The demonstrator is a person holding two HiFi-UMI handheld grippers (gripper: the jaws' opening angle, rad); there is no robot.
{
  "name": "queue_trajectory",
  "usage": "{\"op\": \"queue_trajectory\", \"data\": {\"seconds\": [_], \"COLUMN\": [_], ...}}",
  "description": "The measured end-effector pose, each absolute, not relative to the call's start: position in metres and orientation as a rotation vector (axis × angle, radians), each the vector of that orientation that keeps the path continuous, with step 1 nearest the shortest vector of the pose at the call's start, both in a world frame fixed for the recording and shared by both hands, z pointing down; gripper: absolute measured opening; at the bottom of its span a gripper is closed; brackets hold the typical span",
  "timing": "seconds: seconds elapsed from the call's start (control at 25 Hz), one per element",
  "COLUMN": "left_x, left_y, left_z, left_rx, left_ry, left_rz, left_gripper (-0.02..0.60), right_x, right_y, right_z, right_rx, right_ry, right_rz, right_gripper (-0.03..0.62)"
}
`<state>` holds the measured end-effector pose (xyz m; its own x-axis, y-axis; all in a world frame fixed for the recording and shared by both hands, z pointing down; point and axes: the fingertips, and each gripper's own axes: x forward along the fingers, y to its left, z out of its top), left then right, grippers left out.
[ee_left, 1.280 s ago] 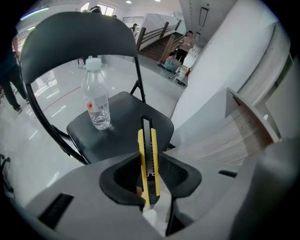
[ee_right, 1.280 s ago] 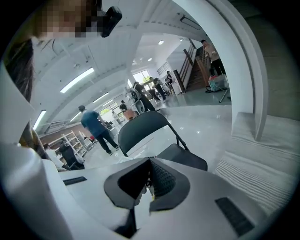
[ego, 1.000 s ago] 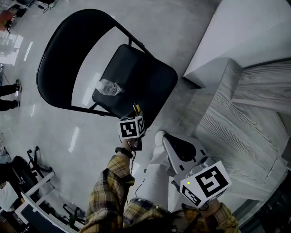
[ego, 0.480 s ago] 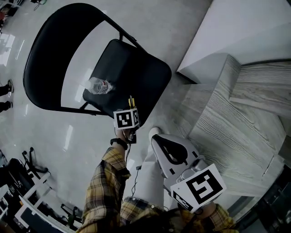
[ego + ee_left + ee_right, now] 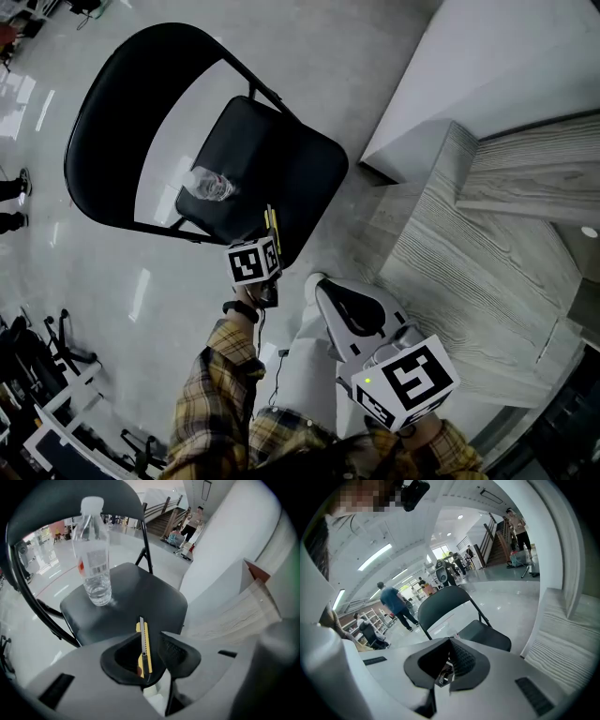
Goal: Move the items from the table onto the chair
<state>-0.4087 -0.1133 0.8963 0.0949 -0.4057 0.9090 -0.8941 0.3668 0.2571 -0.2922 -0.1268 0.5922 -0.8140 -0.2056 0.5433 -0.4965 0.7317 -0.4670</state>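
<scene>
the left gripper [image 5: 157,641] has its fingers closed narrowly on a yellow utility knife [image 5: 144,644], which stands on edge between them, its tip pointing out over the front edge of the chair [image 5: 291,159]. judging by its slim build, the knife is light and stiff: a thin flat yellow handle with a grey metal strip along its edge. the flat sides give the ribbed pads a fair hold, but a grip this far back leaves a long free end that could swing or pivot if it bumps the seat. it looks best laid down flat and let go low, since the sharp end could mark the padding. the seat is matt black, slightly cushioned and rounded at the corners, on a thin black tube frame with a curved backrest. a water bottle [image 5: 95,559] of clear ribbed plastic stands upright on the seat toward the backrest, white-capped and holding only a little water, so it is probably easy to tip. the pale wood-grain bench [image 5: 487,244] lies to the right of the chair. the right gripper [image 5: 450,651] is held back from the chair's front, its fingers pressed together with nothing between them.
</scene>
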Motion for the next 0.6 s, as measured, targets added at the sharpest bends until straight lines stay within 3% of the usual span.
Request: {"op": "queue_trajectory", "data": {"seconds": [0.48, 0.6], "left_x": [-0.359, -0.331], "left_y": [-0.137, -0.131], "left_z": [0.701, 0.64], "left_rx": [1.513, 1.587], "left_ry": [-1.676, -1.726], "left_rz": [0.458, 0.46], "left_gripper": [0.067, 0.029], "right_x": [-0.233, -0.198], "right_y": [-0.111, -0.104], "right_z": [0.49, 0.46], "right_rx": [0.621, 0.65], "right_ry": [-2.585, -2.614], "right_rz": [0.724, 0.703], "right_gripper": [0.017, 0.017]}}
